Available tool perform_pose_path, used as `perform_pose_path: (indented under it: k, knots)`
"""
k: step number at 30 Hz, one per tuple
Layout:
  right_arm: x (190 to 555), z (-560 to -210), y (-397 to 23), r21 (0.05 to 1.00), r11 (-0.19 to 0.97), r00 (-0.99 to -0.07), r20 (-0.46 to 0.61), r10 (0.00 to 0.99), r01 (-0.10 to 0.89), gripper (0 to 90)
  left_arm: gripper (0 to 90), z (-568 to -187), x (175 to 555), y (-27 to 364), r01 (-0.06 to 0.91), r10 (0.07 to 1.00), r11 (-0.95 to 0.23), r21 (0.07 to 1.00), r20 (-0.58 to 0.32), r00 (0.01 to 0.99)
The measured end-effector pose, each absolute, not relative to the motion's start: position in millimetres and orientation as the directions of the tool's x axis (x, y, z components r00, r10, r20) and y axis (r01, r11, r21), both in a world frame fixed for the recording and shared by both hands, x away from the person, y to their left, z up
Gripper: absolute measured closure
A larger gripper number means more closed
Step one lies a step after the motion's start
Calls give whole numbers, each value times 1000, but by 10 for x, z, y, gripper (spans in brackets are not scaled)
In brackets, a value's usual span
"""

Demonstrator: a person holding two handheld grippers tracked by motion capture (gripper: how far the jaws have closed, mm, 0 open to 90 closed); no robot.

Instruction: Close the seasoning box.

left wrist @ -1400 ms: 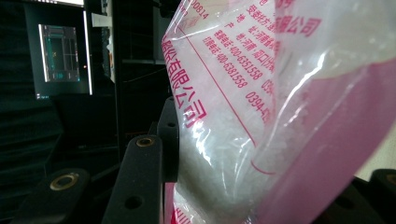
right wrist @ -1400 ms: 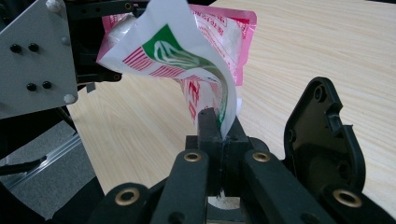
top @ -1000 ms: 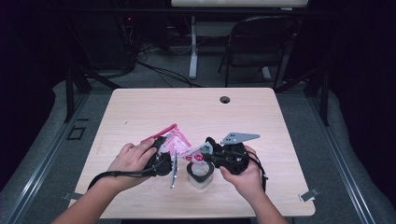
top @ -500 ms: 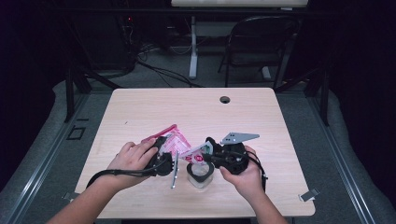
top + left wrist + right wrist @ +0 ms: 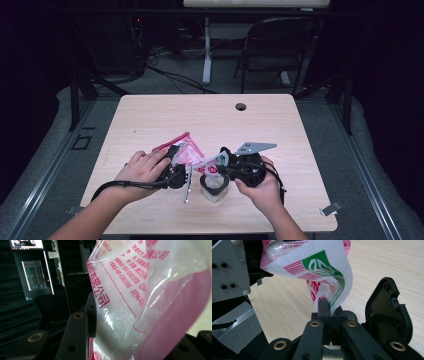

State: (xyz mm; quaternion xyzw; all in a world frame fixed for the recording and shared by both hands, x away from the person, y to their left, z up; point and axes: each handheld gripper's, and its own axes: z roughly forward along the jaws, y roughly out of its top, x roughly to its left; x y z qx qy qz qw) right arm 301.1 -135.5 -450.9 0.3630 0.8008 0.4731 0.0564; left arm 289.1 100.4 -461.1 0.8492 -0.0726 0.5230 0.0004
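A clear plastic bag [image 5: 184, 149] with pink and green print and white grains inside hangs between the two grippers above the front of the table. In the left gripper view the bag [image 5: 140, 300] sits between the black jaws and presses against them. My left gripper [image 5: 180, 160] is shut on its body. My right gripper [image 5: 327, 305] is shut on a printed corner of the bag [image 5: 322, 270]; in the high view this gripper [image 5: 220, 166] sits just right of the bag. Below them stands a clear container [image 5: 214, 189] with a black rim.
The wooden table [image 5: 150, 120] has a round cable hole [image 5: 241, 106] near its far edge. A black moulded part [image 5: 387, 317] sits right beside my right jaws. A chair [image 5: 280, 45] and cables lie on the floor beyond the table.
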Motion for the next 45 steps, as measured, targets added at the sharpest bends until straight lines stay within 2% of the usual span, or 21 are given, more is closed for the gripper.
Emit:
perform_pose_path:
  k: [13,18,45]
  knots:
    - [3007,-4505,-1367,796,293,-726,246,642,529,900,666,-4592,2863,971,-142,-151,-985,-99,893,425]
    - [3008,-4506,-1369,795,296,-728,247,640,530,900,670,-4589,2840,954,-154,-194,-978,-144,898,395]
    - [3009,-4546,-1367,772,329,-730,241,640,543,900,688,-4570,2811,898,-153,-194,-978,-144,900,391]
